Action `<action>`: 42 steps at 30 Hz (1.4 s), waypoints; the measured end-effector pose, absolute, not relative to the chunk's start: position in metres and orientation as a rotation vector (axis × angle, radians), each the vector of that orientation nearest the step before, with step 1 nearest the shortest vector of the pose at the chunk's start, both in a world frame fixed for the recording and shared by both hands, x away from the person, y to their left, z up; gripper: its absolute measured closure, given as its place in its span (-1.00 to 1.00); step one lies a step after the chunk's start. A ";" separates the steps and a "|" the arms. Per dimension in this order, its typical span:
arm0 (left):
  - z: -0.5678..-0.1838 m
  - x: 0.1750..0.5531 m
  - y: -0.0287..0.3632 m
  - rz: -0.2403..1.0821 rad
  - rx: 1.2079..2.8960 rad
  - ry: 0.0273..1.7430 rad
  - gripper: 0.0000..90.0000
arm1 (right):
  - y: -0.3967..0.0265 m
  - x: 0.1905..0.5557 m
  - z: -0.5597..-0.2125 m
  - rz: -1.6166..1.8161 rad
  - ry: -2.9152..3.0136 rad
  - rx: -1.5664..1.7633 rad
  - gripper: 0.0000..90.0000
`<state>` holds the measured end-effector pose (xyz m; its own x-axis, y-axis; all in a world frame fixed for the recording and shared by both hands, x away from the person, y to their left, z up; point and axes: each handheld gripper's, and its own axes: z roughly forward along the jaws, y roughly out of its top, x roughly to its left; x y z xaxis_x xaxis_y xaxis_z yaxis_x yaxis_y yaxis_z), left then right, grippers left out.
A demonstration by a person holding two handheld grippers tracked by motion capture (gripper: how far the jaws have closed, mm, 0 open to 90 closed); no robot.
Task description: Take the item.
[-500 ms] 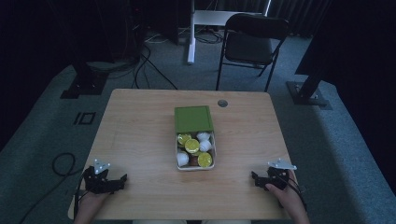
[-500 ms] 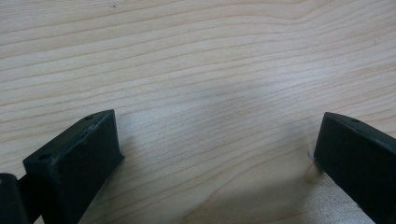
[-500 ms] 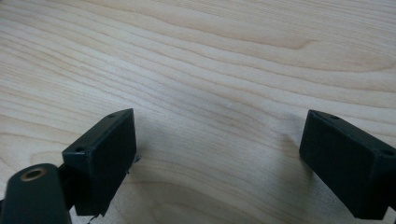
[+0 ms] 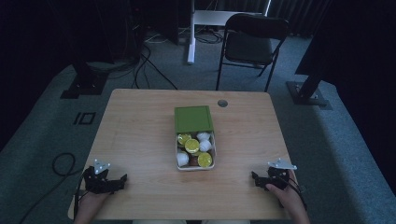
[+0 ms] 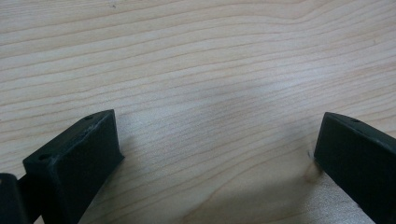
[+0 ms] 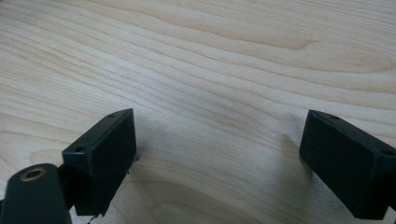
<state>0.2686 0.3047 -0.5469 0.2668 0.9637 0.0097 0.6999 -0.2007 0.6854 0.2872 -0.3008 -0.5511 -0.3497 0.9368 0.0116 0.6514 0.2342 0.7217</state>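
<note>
Grippers — left gripper [image 4: 122,179], right gripper [image 4: 254,177] — apparently gaping, on table [image 4: 140,126].

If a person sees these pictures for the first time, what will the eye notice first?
The eye goes first to the white box in the middle of the table, full of yellow and white capsules, with its green lid lying flat just behind it. Next come the left tongs and right tongs, resting at the near corners, both open with nothing between them.
</note>
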 end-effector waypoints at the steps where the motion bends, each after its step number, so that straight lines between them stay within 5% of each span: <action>1: -0.547 0.269 0.305 0.605 1.975 1.497 -0.99 | -0.301 0.287 -0.551 0.900 2.086 1.456 -0.77; 42: -0.547 0.268 0.305 0.605 1.974 1.498 -0.99 | -0.290 0.286 -0.513 1.009 2.015 1.428 -0.76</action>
